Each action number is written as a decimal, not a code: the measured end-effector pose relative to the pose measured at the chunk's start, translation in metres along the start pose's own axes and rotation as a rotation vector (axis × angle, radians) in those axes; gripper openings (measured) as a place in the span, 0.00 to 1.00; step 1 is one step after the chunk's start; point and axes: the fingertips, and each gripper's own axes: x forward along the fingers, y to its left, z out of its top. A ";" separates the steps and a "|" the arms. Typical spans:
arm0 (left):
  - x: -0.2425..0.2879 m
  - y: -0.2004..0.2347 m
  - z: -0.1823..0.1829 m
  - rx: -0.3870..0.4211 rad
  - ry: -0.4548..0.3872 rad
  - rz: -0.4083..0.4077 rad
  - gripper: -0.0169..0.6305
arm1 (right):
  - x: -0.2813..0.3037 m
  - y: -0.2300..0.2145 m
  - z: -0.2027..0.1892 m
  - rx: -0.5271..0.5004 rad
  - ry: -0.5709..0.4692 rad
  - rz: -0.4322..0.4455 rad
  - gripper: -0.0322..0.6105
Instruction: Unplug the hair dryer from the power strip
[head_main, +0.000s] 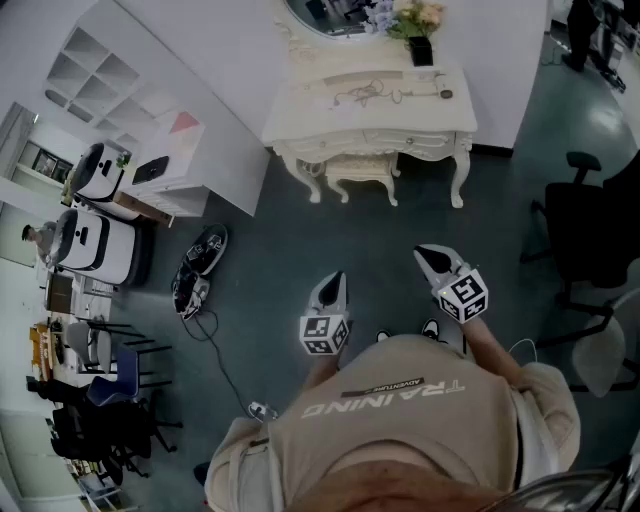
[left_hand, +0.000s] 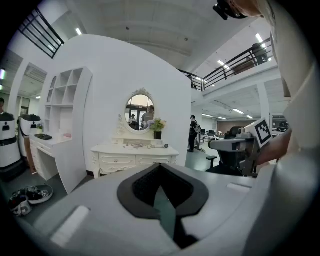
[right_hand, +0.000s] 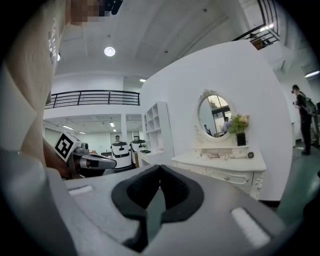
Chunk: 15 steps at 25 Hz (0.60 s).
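A white dressing table (head_main: 300, 120) stands a few steps ahead of me. On its top lie a white hair dryer (head_main: 420, 95) and a tangle of cord (head_main: 365, 95); I cannot make out a power strip. The hair dryer (right_hand: 240, 155) also shows small in the right gripper view. My left gripper (head_main: 333, 285) and right gripper (head_main: 432, 258) hang in the air in front of my chest, well short of the table. Both are shut with nothing between the jaws, as the left gripper view (left_hand: 160, 165) and right gripper view (right_hand: 160, 167) show.
A stool (head_main: 360, 172) sits under the table; a flower pot (head_main: 420, 45) and an oval mirror (left_hand: 140, 112) stand on it. White shelving (head_main: 165, 165) and white robots (head_main: 85, 240) are at left, a black office chair (head_main: 590, 230) at right. Gear (head_main: 200, 265) and a cable (head_main: 225, 370) lie on the floor.
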 end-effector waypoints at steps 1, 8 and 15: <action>0.004 0.000 -0.002 0.000 0.002 -0.002 0.04 | 0.002 -0.003 0.000 -0.002 -0.002 -0.001 0.05; 0.015 -0.007 -0.018 -0.022 0.023 0.017 0.04 | -0.008 -0.016 -0.021 0.050 0.018 -0.004 0.05; 0.028 -0.001 -0.023 -0.048 0.037 0.014 0.04 | -0.005 -0.031 -0.011 0.020 -0.010 -0.034 0.05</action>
